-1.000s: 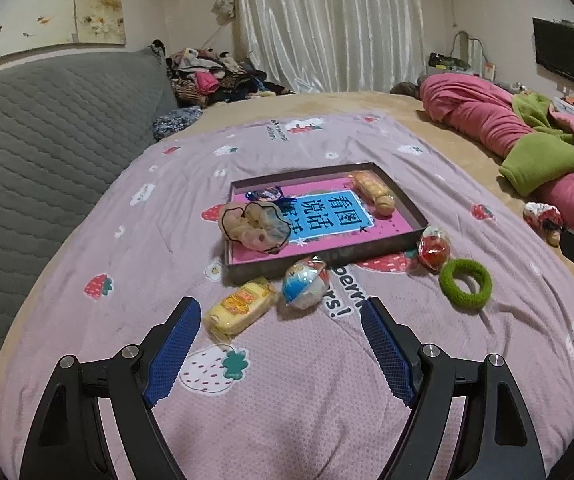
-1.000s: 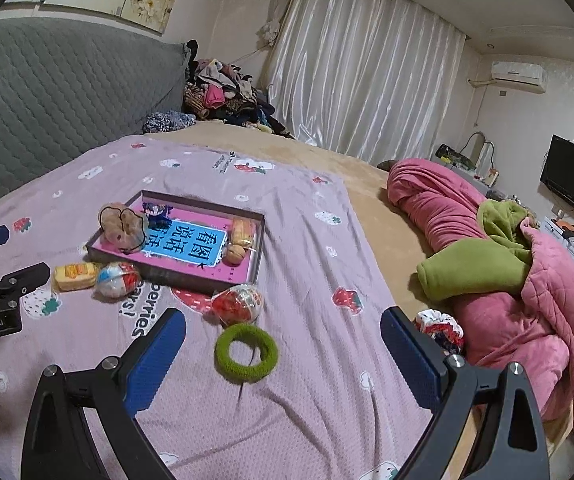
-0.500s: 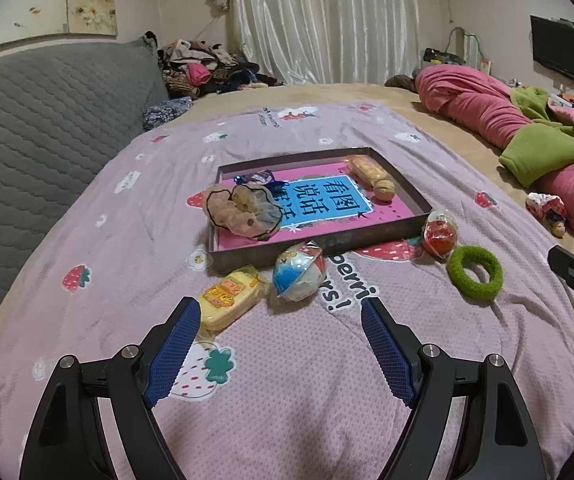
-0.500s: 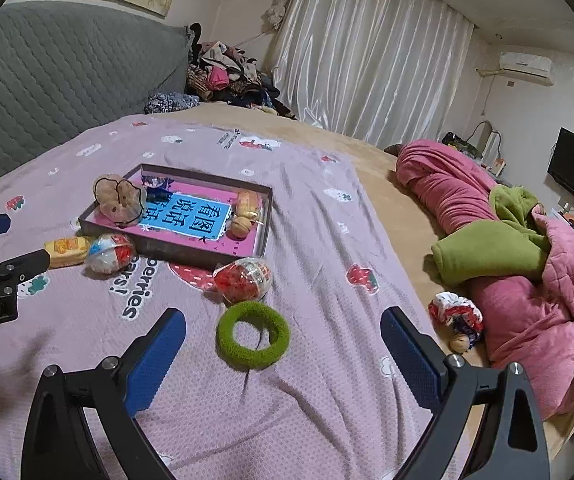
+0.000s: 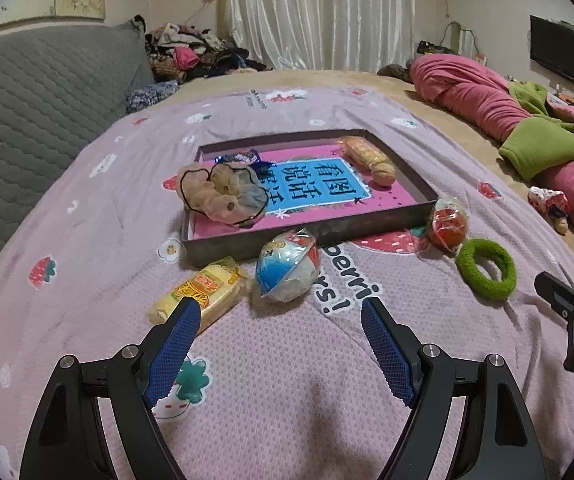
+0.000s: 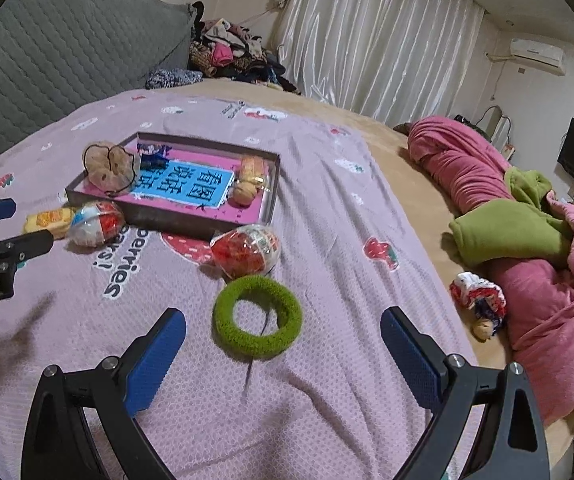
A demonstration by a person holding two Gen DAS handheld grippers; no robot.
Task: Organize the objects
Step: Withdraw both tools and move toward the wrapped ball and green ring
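Observation:
A shallow grey tray (image 5: 307, 228) (image 6: 175, 222) with a pink and blue lining lies on the lilac bedspread. Inside it are a beige scrunchie (image 5: 223, 192) and a wrapped snack (image 5: 369, 156). In front of the tray lie a yellow wrapped cake (image 5: 199, 292), a blue-and-white wrapped egg toy (image 5: 287, 268), a red wrapped egg toy (image 6: 247, 250) and a green hair ring (image 6: 257, 320). My left gripper (image 5: 281, 312) hovers open just short of the blue egg, its left pad over the yellow cake. My right gripper (image 6: 283, 330) is open with the green ring between and beyond its tips.
A pink and green quilt (image 6: 527, 232) is bunched along the right side of the bed, with a small doll (image 6: 479, 304) beside it. A grey padded headboard (image 5: 39, 92) rises on the left. Clothes are piled at the far corner (image 5: 191, 52).
Both grippers have come down and forward toward the bedspread. The objects in front of the tray now look larger and closer to the fingertips. Both pairs of jaws stayed equally wide.

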